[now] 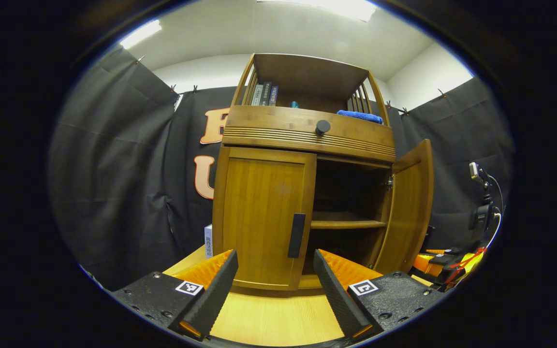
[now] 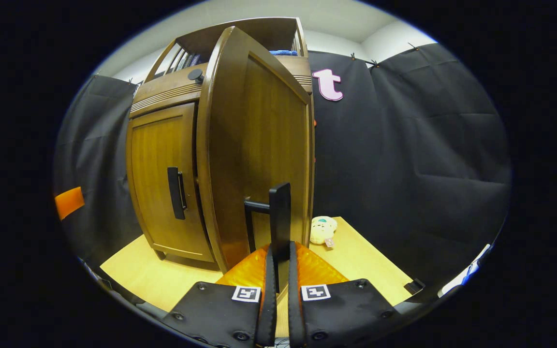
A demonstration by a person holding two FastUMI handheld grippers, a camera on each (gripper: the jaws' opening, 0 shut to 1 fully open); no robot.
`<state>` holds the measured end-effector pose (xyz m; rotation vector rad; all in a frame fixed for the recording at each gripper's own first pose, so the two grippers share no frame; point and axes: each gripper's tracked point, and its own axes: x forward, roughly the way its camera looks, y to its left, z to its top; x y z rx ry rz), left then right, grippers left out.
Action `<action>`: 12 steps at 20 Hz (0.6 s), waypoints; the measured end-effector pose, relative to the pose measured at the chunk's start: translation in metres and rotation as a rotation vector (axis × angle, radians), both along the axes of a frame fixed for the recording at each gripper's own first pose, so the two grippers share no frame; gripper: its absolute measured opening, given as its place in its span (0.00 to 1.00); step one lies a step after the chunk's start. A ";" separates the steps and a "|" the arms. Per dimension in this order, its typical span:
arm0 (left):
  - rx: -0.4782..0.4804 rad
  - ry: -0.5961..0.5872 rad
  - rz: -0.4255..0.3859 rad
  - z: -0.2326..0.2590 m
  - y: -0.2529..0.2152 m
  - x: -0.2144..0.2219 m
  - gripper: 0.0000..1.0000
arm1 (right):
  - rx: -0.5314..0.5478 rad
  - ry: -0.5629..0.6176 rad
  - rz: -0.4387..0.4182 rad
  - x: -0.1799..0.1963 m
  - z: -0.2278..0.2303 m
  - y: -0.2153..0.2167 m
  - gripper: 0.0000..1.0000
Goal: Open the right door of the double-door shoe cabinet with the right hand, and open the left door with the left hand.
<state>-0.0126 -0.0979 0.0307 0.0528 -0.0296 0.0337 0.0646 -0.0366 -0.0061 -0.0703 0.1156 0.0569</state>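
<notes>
A wooden double-door shoe cabinet (image 1: 307,130) stands on a pale wooden table (image 1: 278,314). Its right door (image 1: 411,208) is swung wide, baring an inner shelf (image 1: 348,224). The left door (image 1: 264,217) is closed, with a dark vertical handle (image 1: 296,235) at its inner edge. My left gripper (image 1: 273,270) is open in front of that door, short of the handle. In the right gripper view the right door (image 2: 254,145) fills the middle and my right gripper (image 2: 278,256) is shut on its dark handle (image 2: 279,217). The left door's handle (image 2: 176,192) shows to the left.
The cabinet's top shelf holds books (image 1: 264,94) and a blue cloth (image 1: 360,116); a round knob (image 1: 322,126) sits on the drawer. A small plush toy (image 2: 323,229) lies on the table right of the cabinet. Black cloth walls surround the booth; equipment with cables (image 1: 481,212) stands at right.
</notes>
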 end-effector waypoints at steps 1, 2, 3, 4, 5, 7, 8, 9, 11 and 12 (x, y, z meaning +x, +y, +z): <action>-0.002 0.001 0.004 -0.001 -0.005 0.000 0.92 | -0.002 0.003 0.009 0.000 -0.001 -0.004 0.18; -0.005 0.002 0.008 -0.002 -0.011 0.000 0.92 | -0.004 0.006 0.016 -0.002 0.000 -0.007 0.18; -0.008 0.003 0.012 -0.002 -0.015 -0.001 0.92 | -0.004 0.006 0.020 -0.003 0.001 -0.012 0.18; -0.014 0.002 0.015 -0.003 -0.021 -0.001 0.92 | -0.004 0.006 0.024 -0.004 0.001 -0.016 0.18; -0.018 0.002 0.018 -0.003 -0.026 -0.001 0.92 | -0.009 0.004 0.026 -0.004 0.002 -0.021 0.18; -0.015 0.000 0.022 -0.001 -0.035 0.000 0.92 | -0.031 0.004 0.031 -0.005 0.002 -0.032 0.17; -0.010 -0.003 0.025 -0.001 -0.041 -0.001 0.92 | -0.038 0.005 0.033 -0.006 0.002 -0.037 0.17; -0.007 -0.002 0.031 -0.001 -0.045 -0.001 0.92 | -0.039 0.006 0.030 -0.007 0.002 -0.043 0.17; -0.036 -0.010 0.037 0.001 -0.055 0.001 0.92 | -0.027 0.006 0.016 -0.007 0.004 -0.056 0.09; -0.051 -0.015 0.034 0.003 -0.061 0.001 0.92 | -0.017 0.005 0.015 -0.008 0.005 -0.062 0.13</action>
